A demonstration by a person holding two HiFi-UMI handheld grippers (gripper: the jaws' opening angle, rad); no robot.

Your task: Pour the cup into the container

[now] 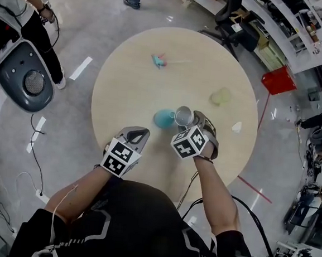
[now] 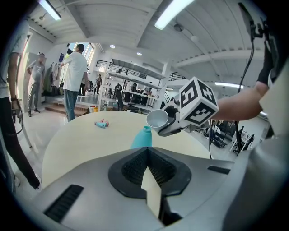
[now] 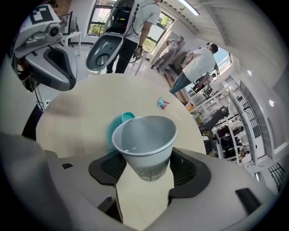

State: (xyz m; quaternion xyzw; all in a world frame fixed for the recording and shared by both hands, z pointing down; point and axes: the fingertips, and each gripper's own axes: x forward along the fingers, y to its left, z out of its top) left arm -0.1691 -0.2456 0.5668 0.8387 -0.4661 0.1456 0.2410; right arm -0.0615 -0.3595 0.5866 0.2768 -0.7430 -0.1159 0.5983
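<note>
The right gripper (image 1: 191, 121) clamps the cup (image 3: 144, 140), likely light and crushable, low on its wall, with the container (image 1: 163, 118) at nine o'clock; the left gripper (image 1: 140, 133) is closed on nothing.

Nothing legible here.
The black-and-white cubes (image 1: 120, 157) at the six o'clock edge of the round beige table (image 1: 120, 82) bear only square codes; grey print on the white paper cup (image 3: 146, 153) is blurred.

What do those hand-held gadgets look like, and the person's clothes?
The left gripper and right gripper are grey moulded shells with dark ribbed pads, each carrying a white cube of black square markers. The shirt is black, short-sleeved.
</note>
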